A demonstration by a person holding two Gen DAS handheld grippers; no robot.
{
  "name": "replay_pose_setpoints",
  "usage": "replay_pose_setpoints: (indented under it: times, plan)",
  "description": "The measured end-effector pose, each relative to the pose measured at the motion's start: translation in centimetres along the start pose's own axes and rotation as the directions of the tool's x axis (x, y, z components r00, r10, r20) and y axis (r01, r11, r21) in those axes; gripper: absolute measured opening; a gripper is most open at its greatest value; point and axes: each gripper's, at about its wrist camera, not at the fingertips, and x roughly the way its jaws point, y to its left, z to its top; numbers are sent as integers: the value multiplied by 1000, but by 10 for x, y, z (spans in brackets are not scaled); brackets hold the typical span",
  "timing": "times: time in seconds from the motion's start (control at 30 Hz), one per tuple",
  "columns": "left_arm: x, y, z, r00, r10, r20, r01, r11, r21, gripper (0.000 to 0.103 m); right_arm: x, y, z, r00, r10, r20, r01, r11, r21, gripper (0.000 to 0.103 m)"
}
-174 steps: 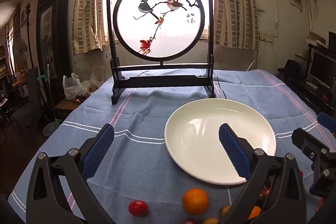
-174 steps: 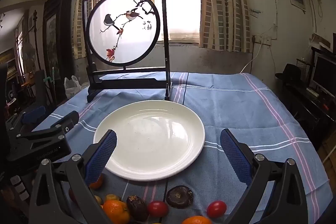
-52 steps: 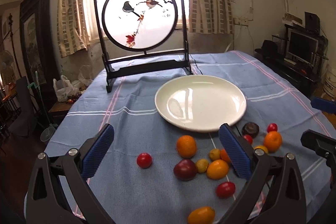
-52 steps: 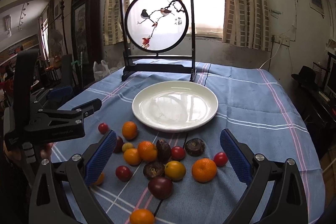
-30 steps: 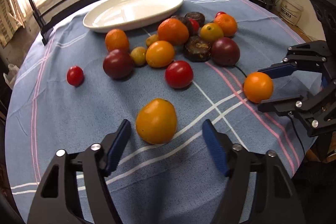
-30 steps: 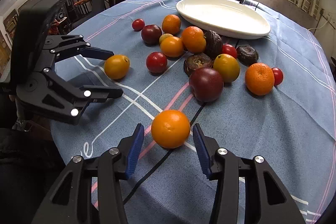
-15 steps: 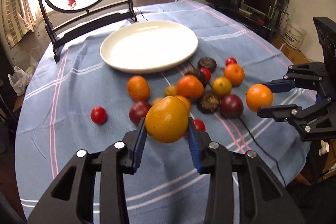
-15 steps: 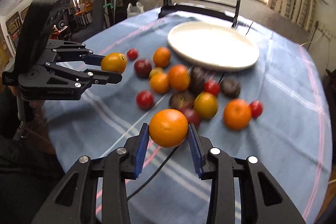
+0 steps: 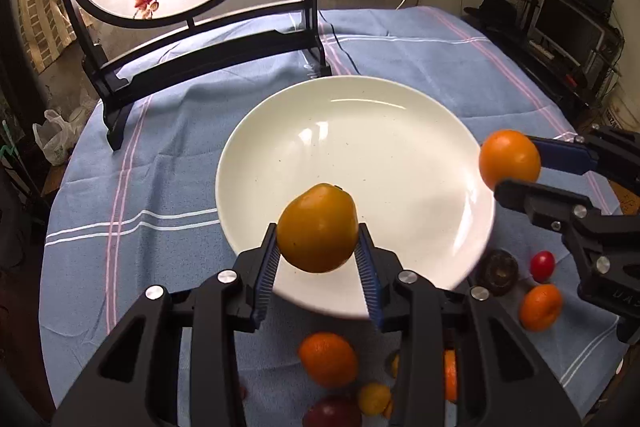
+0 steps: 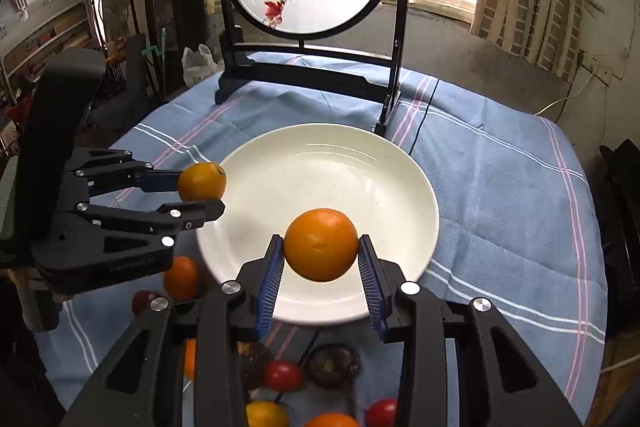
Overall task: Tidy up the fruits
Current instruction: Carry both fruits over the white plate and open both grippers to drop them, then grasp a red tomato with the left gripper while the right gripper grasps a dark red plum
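**A:** Over the white plate (image 9: 360, 131), both grippers carry fruit. Left gripper (image 9: 318, 255) is clamped on a yellow-orange fruit (image 9: 318, 227) at the plate's 6 o'clock, probably lining up a drop.

**B:** Yep, right gripper (image 10: 321, 269) is squeezing an orange (image 10: 321, 244), level, near 6 too. Leftover fruit sits on the desk (image 10: 500, 187).

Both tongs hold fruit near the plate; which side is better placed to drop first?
Probably the right tongs: their round orange sits over the white plate, while the left tongs' yellow-orange fruit hangs at the rim.
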Motion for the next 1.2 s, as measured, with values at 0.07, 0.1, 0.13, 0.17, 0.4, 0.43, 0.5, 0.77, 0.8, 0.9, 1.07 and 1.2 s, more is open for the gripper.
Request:
replay_pose_setpoints:
  times: [0.07, 0.1, 0.13, 0.17, 0.4, 0.43, 0.5, 0.77, 0.8, 0.9, 1.07, 1.2]
  plan:
    - [15, 2, 6, 1000, 11, -23, -11, 1000, -2, 37, 19, -5, 6, 999, 3, -32, -2, 1000, 12, 38]
    - [23, 4, 9, 999, 16, -37, -17, 1000, -5, 37, 27, -7, 9, 999, -4, -41, 4, 1000, 15, 38]
    - [29, 5, 12, 999, 21, -50, -22, 1000, -11, 37, 35, -8, 10, 999, -12, -49, 13, 1000, 12, 38]
    - [36, 7, 15, 998, 27, -64, -28, 1000, -14, 37, 41, -9, 11, 998, -11, -59, 12, 1000, 15, 38]
    - [59, 10, 18, 993, 32, -117, -34, 999, -16, 38, 63, -6, 11, 994, -28, -103, 30, 999, 17, 51]
    - [57, 10, 19, 993, 38, -114, -40, 999, -18, 47, 60, -6, 12, 996, -27, -85, 29, 999, 19, 57]
    - [46, 12, 20, 996, 45, -75, -48, 998, -30, 62, 48, -5, 14, 998, -42, -45, 42, 999, 13, 58]
    - [-32, 18, -14, 997, -26, 68, 28, 999, -30, 72, -44, -1, -27, 998, 27, 60, -25, 999, -23, 65]
    - [-42, 14, -25, 996, -43, 80, 44, 999, -13, 74, -55, 0, -41, 997, 37, 62, -35, 999, -32, 65]
    - [-60, -1, -67, 993, -88, 78, 84, 995, 60, 75, -78, 2, -85, 998, 50, 42, -48, 998, -50, 65]
    - [-68, -33, -132, 984, -180, 14, 175, 972, 155, 75, -93, 4, -142, 999, 53, -6, -53, 998, -45, 65]
    - [-62, -54, -160, 974, -222, -33, 225, 958, 178, 75, -95, 19, -165, 995, 94, -30, -95, 994, -57, 65]
